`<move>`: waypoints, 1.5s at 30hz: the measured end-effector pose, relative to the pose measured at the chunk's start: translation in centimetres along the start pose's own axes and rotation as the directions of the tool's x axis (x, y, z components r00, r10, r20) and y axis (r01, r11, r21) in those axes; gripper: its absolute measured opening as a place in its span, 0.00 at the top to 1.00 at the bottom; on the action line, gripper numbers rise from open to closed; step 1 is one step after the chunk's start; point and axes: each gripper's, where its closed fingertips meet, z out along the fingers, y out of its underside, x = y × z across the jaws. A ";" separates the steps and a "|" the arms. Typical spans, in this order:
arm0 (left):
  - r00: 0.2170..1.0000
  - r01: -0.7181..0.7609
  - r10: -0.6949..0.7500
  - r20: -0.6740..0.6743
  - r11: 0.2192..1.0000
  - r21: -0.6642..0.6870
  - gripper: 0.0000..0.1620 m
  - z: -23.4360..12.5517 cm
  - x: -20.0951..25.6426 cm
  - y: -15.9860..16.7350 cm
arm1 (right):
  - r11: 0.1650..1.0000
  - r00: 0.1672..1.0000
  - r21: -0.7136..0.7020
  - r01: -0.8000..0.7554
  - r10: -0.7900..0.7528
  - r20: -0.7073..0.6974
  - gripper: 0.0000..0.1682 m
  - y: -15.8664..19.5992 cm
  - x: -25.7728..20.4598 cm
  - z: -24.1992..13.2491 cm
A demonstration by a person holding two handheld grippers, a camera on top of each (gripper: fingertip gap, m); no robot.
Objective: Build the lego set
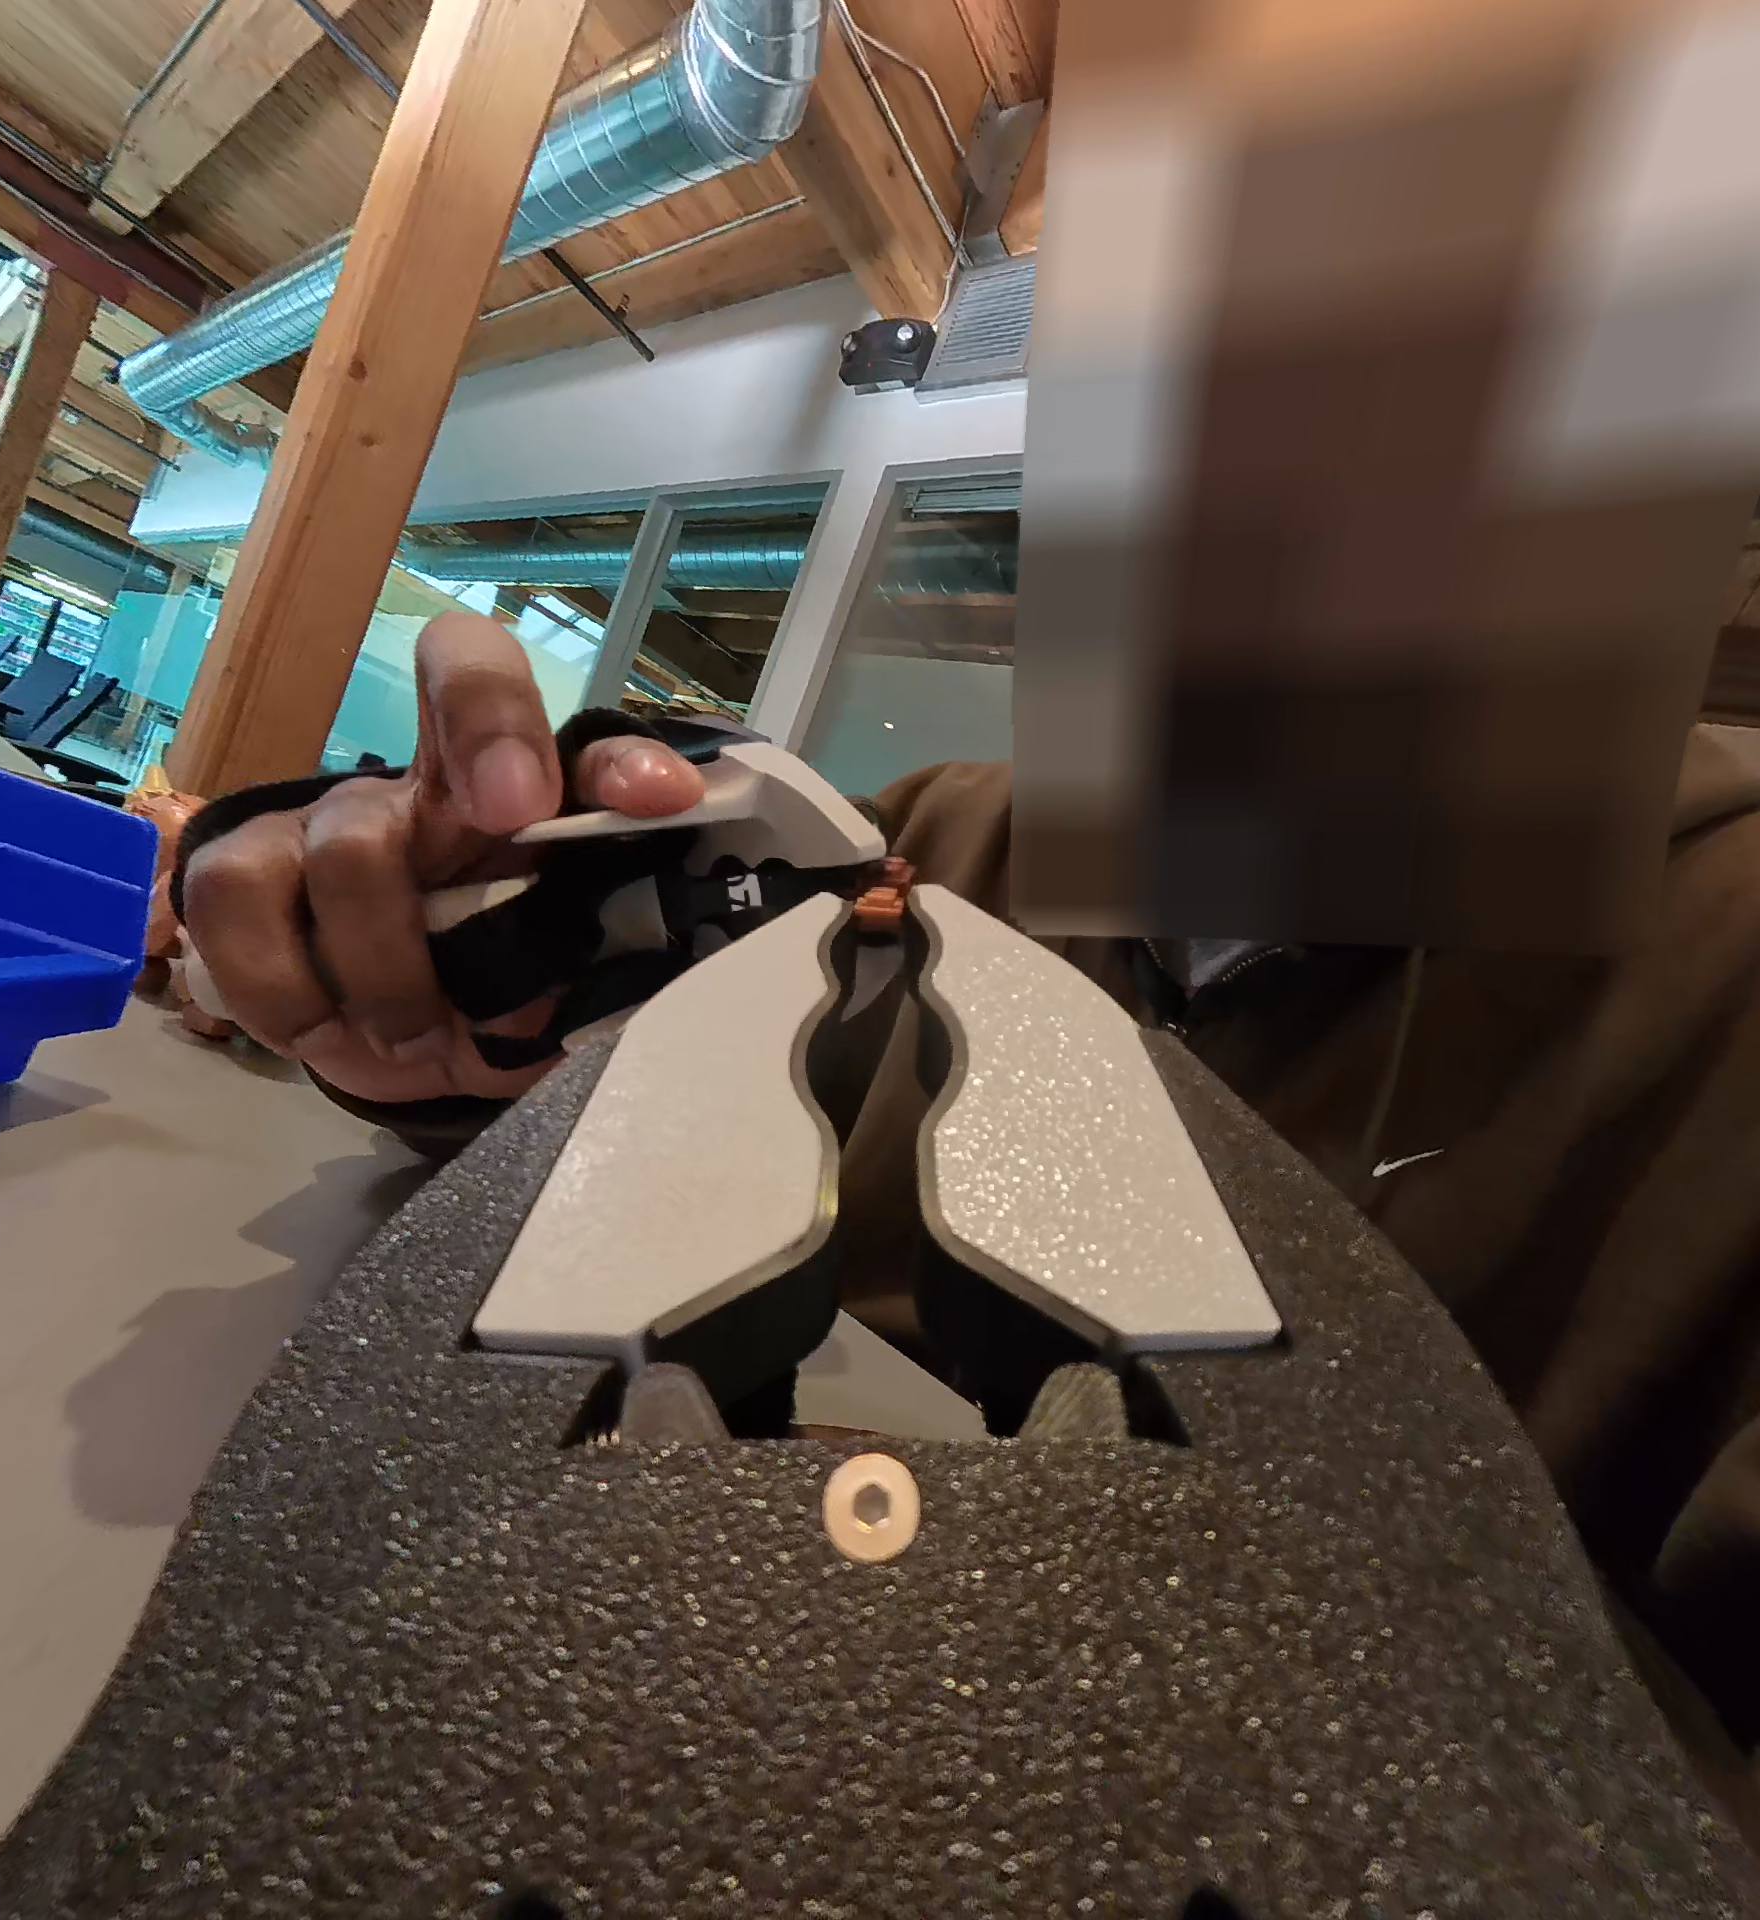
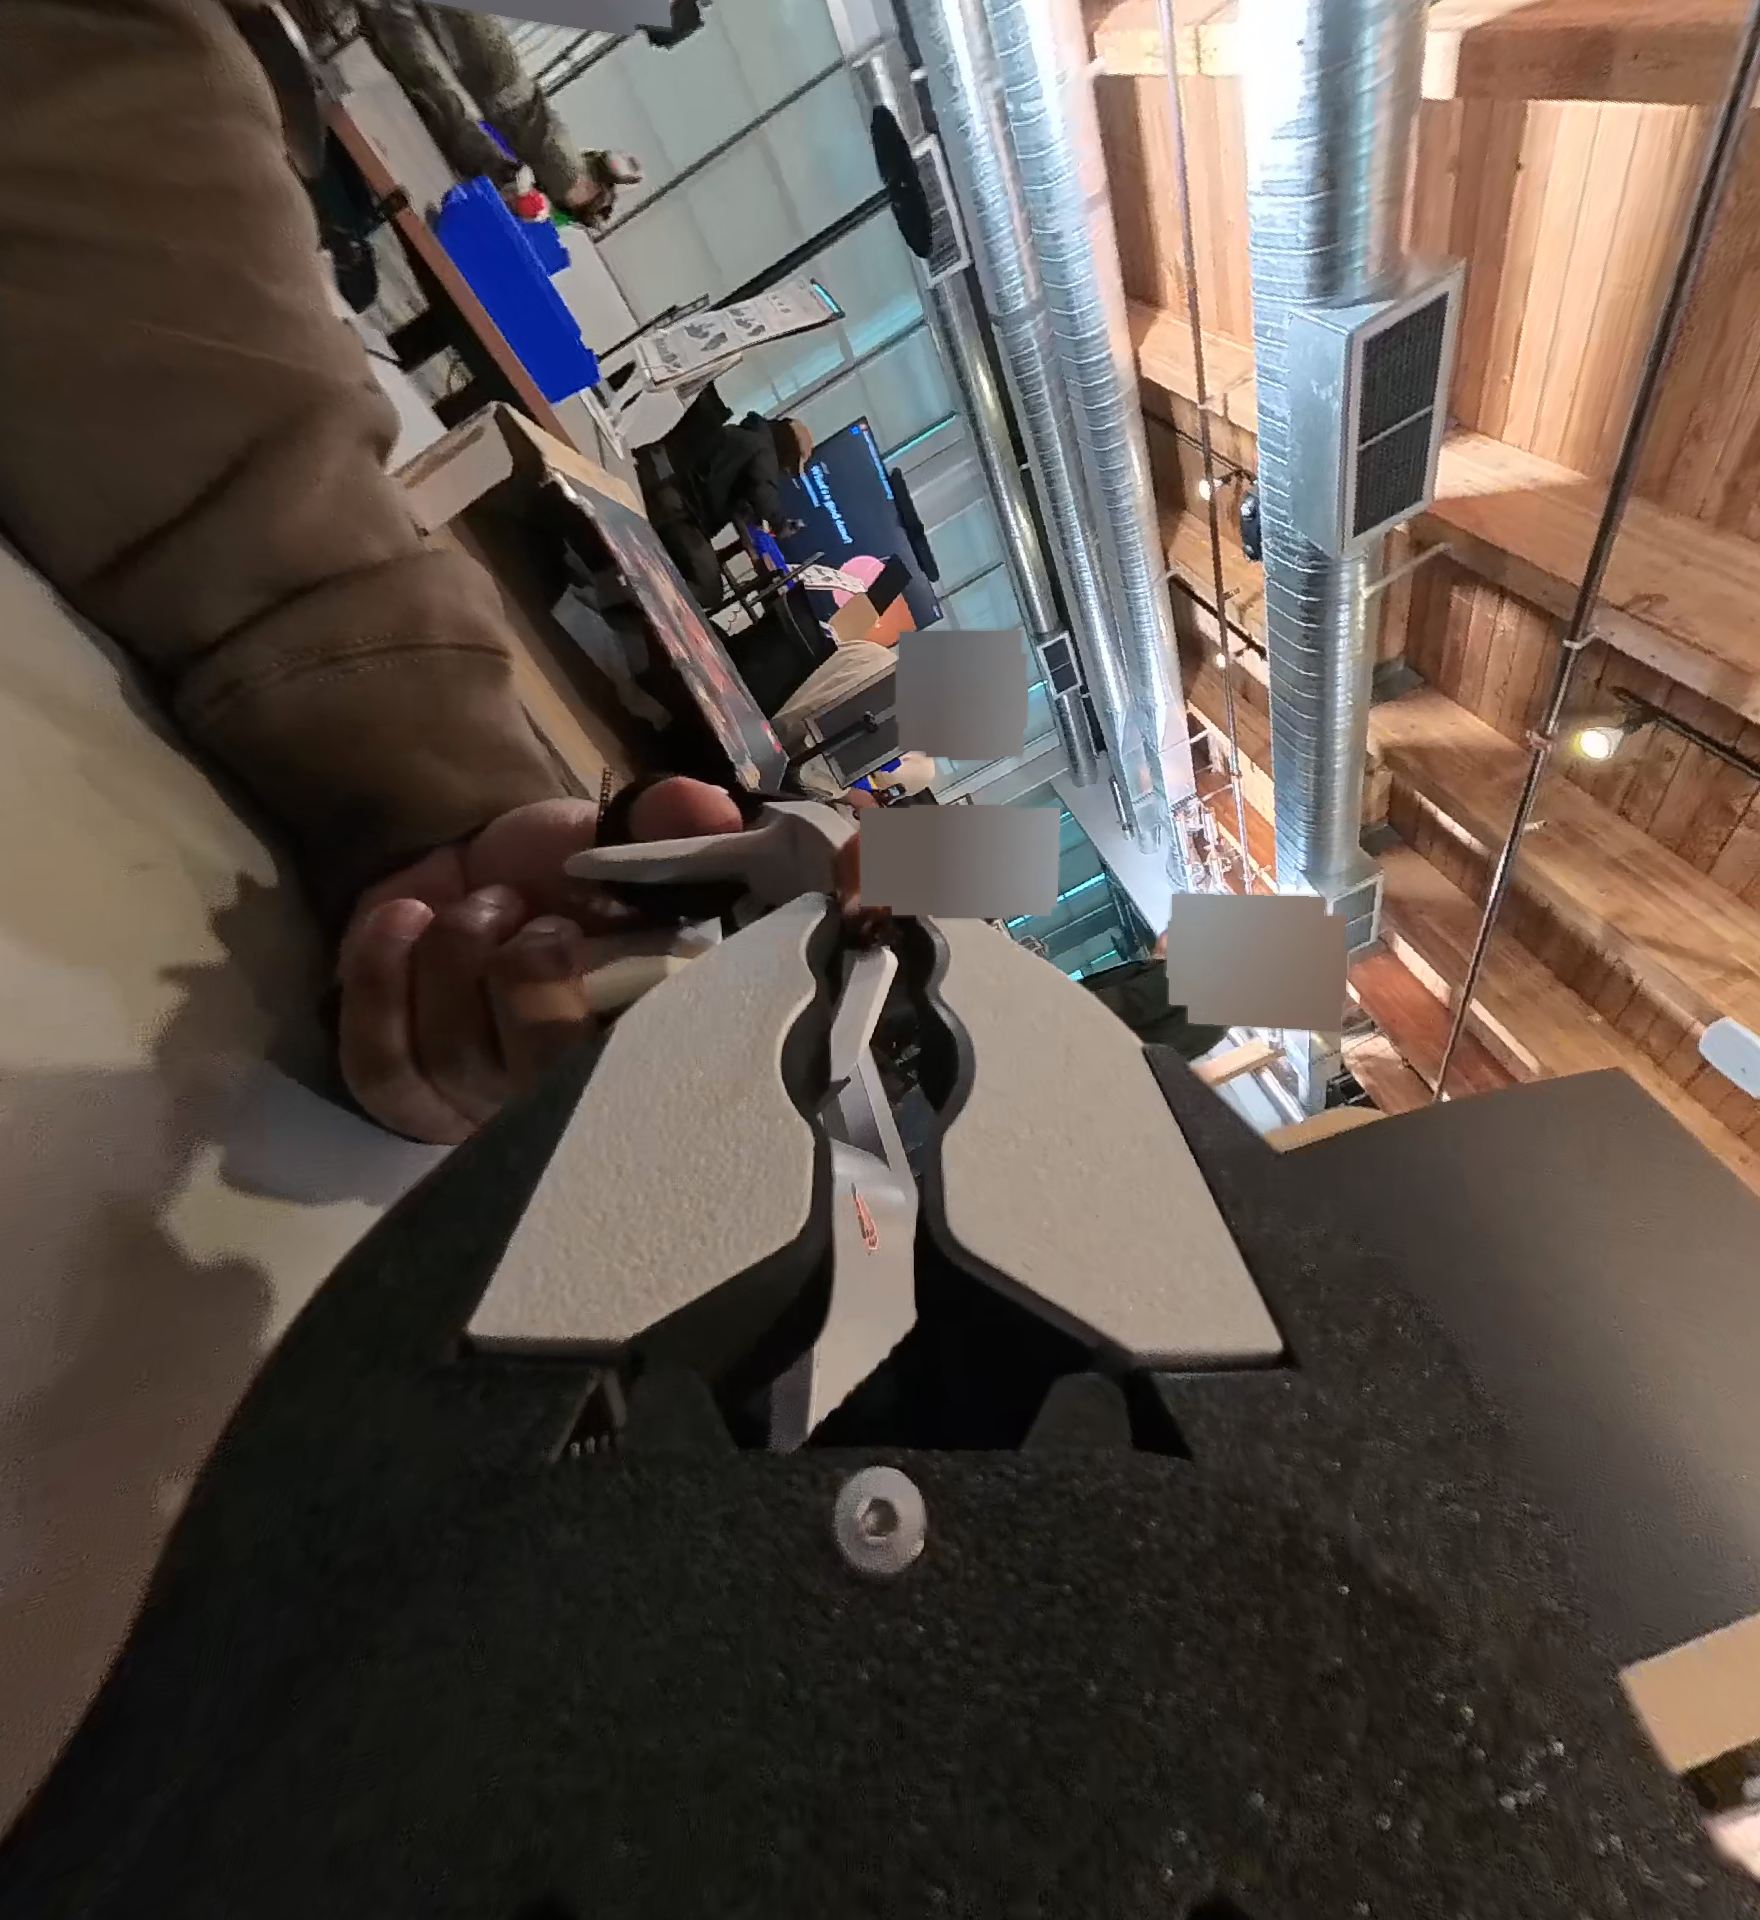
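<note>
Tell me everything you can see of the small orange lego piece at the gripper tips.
The lego piece is tiny, orange-brown, glossy plastic, seemingly two or three small blocky parts stacked. It is held in mid-air above the table, pinched at the very tips of the left gripper. The right gripper comes in from the side and meets it too. In the right wrist view it shows only as a dark reddish lump between that gripper's tips. Its studs and exact shape are too small to tell.

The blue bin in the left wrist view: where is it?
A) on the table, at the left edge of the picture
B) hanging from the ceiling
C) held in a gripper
A: the blue bin sits on the grey table at the far left, beside the hand.
</note>
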 end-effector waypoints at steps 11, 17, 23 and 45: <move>0.991 -0.004 0.000 0.132 1.000 0.031 0.95 -0.7 -1.7 -0.6 | 0.995 0.997 -0.064 0.074 -0.076 -0.033 0.92 1.3 0.6 -0.5; 0.989 0.012 -0.018 0.145 0.999 0.042 0.95 -0.8 -2.0 -0.7 | 0.998 1.000 -0.067 0.020 -0.020 -0.007 0.93 1.7 0.6 -0.6; 0.989 0.015 -0.020 0.148 0.999 0.040 0.95 -0.8 -2.1 -0.6 | 0.998 1.000 -0.062 0.004 -0.003 0.013 0.93 1.7 0.6 -0.7; 0.953 -0.018 0.011 0.304 1.000 0.021 0.86 -1.9 -3.1 -1.1 | 0.997 0.999 -0.068 -0.022 0.019 -0.031 0.93 2.6 0.9 -1.2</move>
